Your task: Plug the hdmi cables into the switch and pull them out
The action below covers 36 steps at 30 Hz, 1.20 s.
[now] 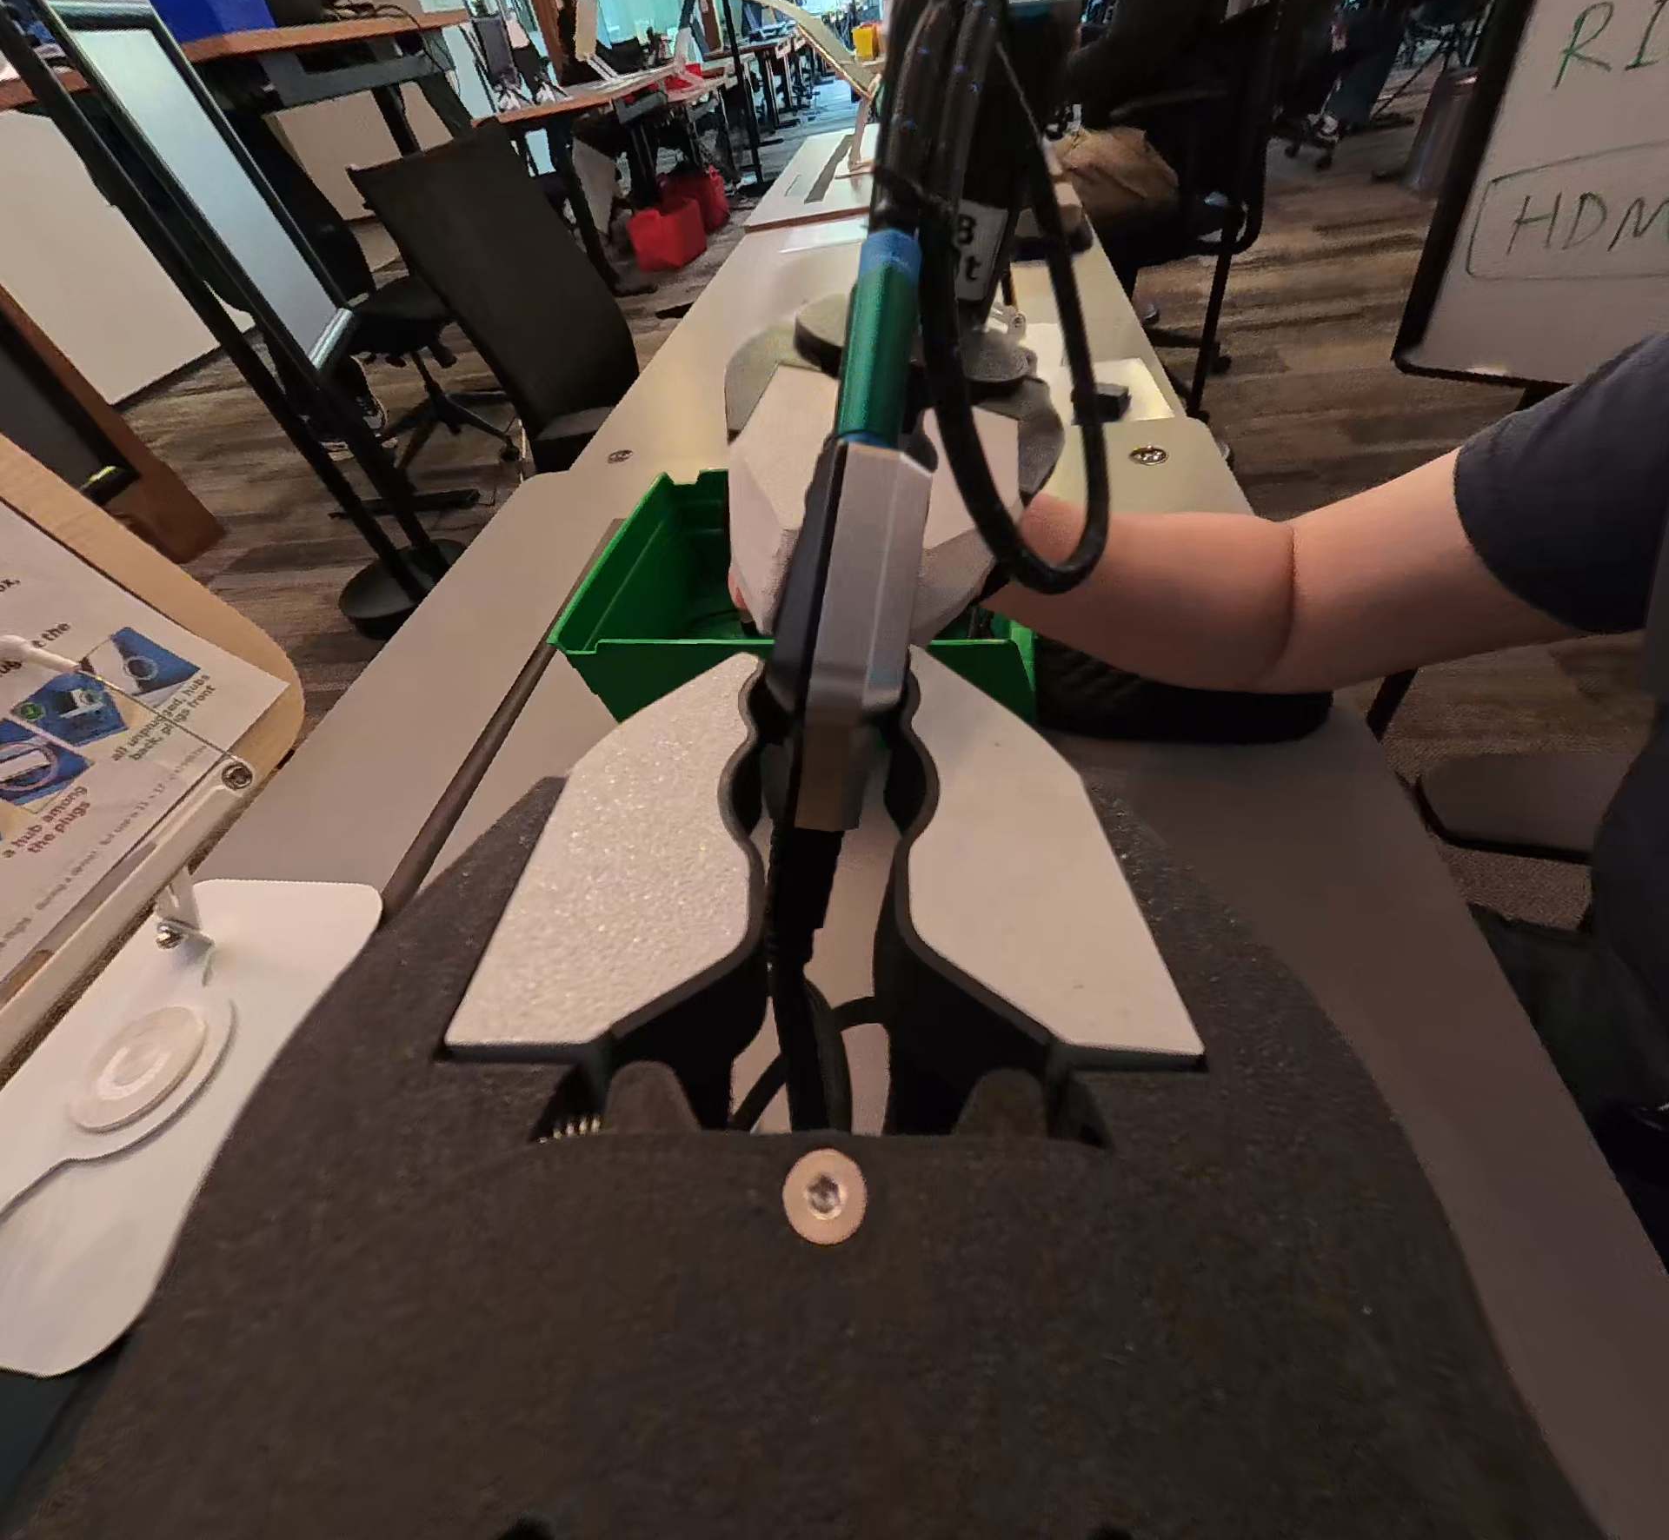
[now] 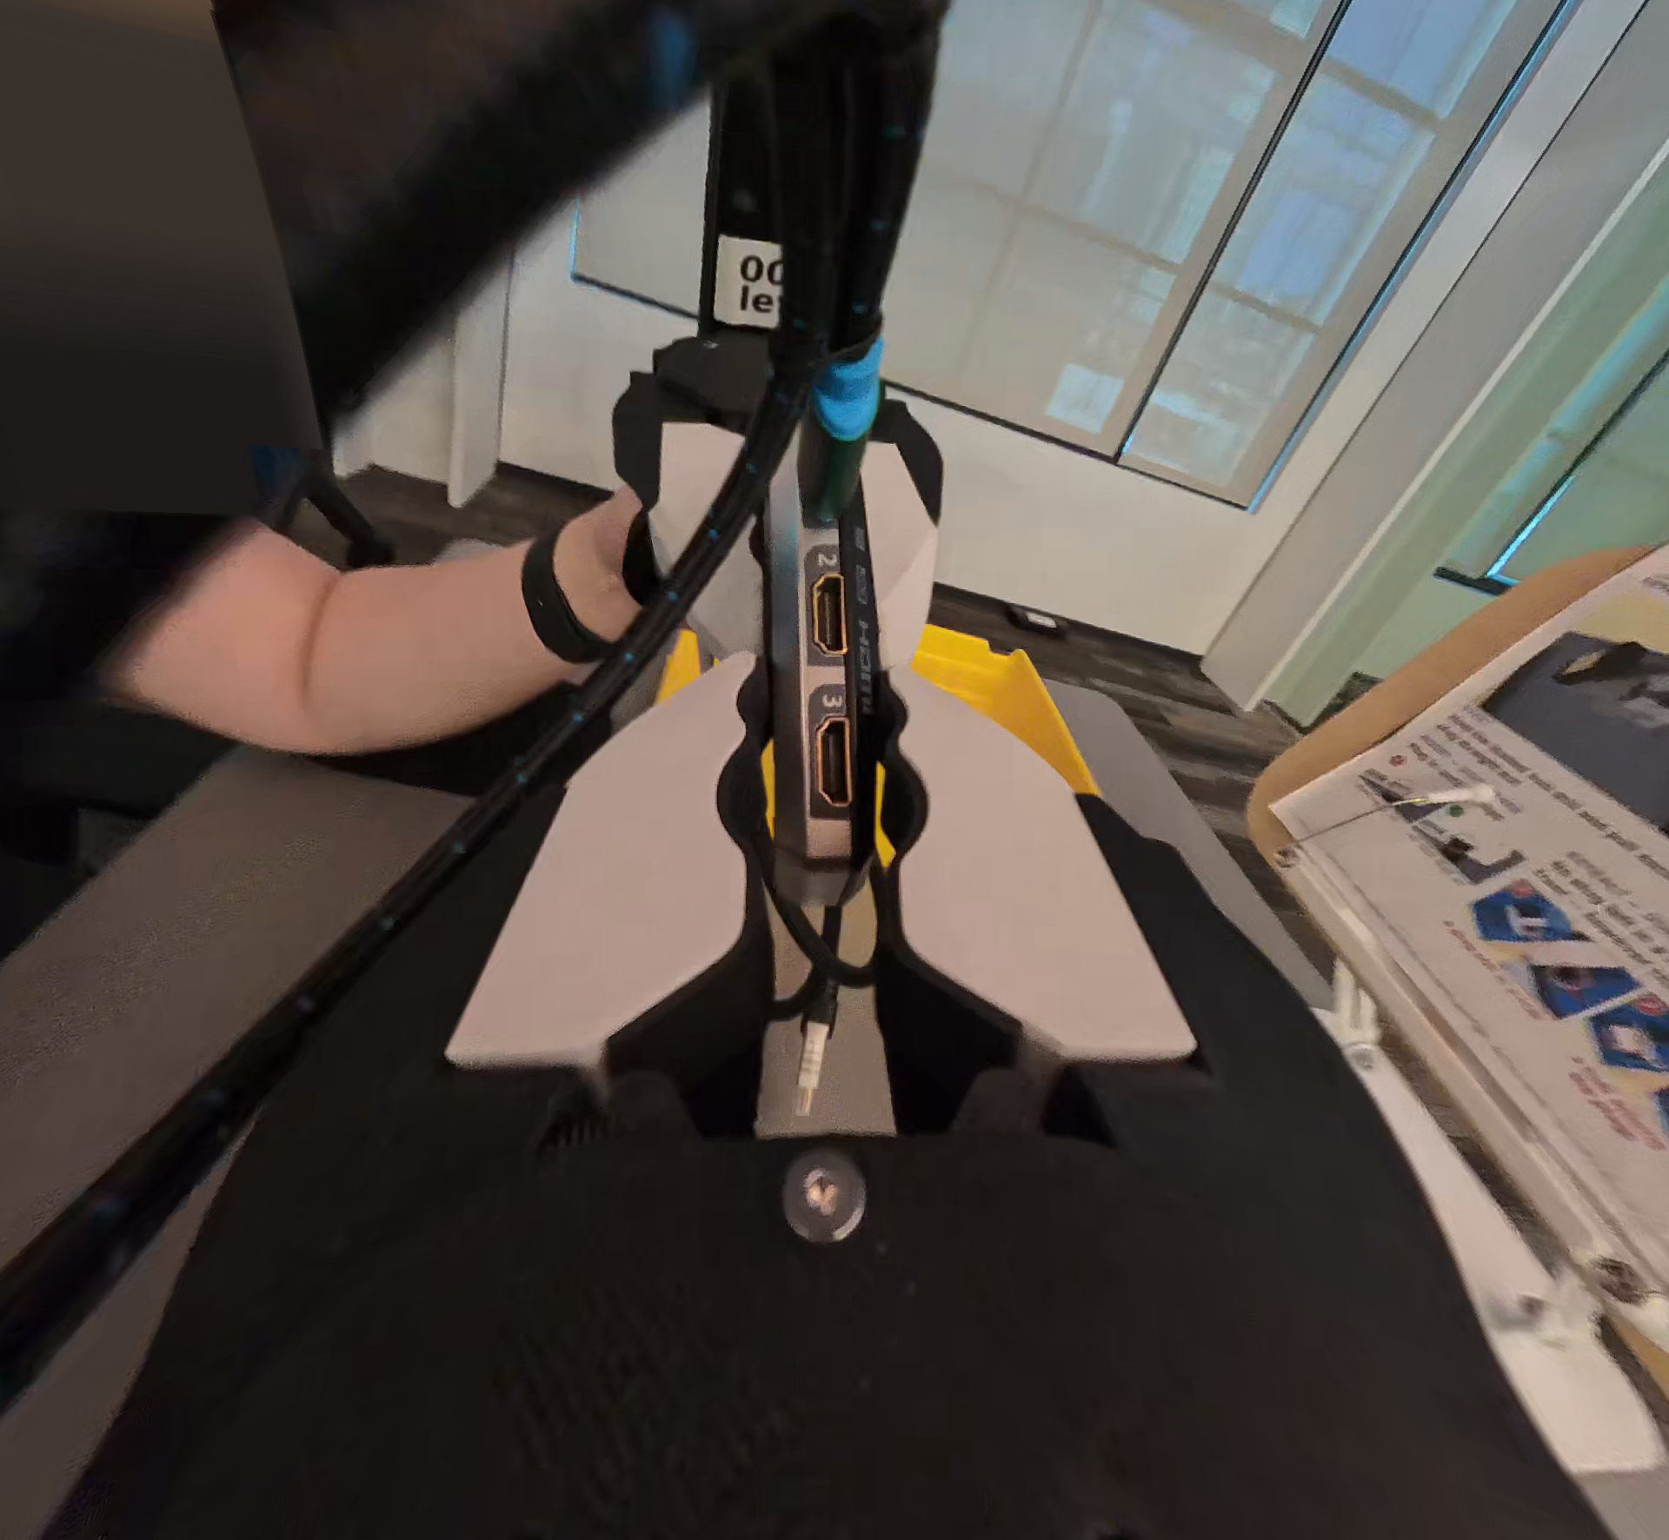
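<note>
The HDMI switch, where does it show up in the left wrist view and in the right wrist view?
Left wrist view: the HDMI switch stands on edge at centre, its silver side showing, pinched between the near fingers.
Right wrist view: the switch is at centre again, its port side showing two empty sockets.
Shared landmark: the green plug with a blue collar, seated in the switch's top end.

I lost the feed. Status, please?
Left tongs, right tongs shut on switch. Green plug in; two ports empty. Braided cable crosses right view.
</note>
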Motion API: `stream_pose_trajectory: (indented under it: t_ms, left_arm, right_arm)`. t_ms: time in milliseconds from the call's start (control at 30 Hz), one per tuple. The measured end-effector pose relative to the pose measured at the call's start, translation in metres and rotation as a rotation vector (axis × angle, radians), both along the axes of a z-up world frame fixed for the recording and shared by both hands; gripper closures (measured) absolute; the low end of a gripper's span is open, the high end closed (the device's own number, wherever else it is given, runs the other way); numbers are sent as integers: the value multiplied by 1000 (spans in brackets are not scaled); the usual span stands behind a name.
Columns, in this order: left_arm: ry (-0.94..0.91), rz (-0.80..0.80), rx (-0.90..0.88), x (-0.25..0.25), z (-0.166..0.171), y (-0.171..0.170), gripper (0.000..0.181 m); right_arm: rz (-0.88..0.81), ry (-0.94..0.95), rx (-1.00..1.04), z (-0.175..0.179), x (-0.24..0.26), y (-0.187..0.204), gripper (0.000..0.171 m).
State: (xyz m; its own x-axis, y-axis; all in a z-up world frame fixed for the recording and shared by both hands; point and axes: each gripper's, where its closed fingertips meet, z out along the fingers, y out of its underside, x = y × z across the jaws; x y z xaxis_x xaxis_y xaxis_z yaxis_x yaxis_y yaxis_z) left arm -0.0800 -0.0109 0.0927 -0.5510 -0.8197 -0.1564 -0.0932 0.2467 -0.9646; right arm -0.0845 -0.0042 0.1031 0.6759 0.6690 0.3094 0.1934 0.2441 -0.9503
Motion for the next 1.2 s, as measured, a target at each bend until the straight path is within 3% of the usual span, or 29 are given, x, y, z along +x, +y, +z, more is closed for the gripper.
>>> stream_pose_trajectory:
  t_ms: [133, 300, 467, 567, 867, 1000, 1067, 1200]
  left_arm:
    - [8, -5, -25, -3, 3, -1, 150]
    - [49, 46, -117, -13, 9, 14, 115]
    - [113, 111, -195, -7, 3, 24, 105]
    - [152, 71, -267, -4, -2, 21, 101]
    - [87, -67, -202, -7, -2, -1, 112]
    - [71, -38, -104, -9, -6, -3, 117]
    - [34, 7, -29, -6, -8, 1, 133]
    - [12, 8, -74, -2, -4, 0, 133]
  right_arm:
    - [-116, -201, 155, 3, -1, -4, 151]
    - [-333, -502, 331, 0, 10, 0, 151]
    - [-449, -652, 496, 1, 16, 3, 152]
    - [-480, -772, 553, -3, 17, 3, 151]
    - [-397, -803, 648, -2, 4, -7, 151]
    - [-389, -861, 689, -3, 0, -10, 151]
    - [-398, -877, 690, -3, 0, -9, 150]
    - [-416, -891, 712, 1, 4, -11, 150]
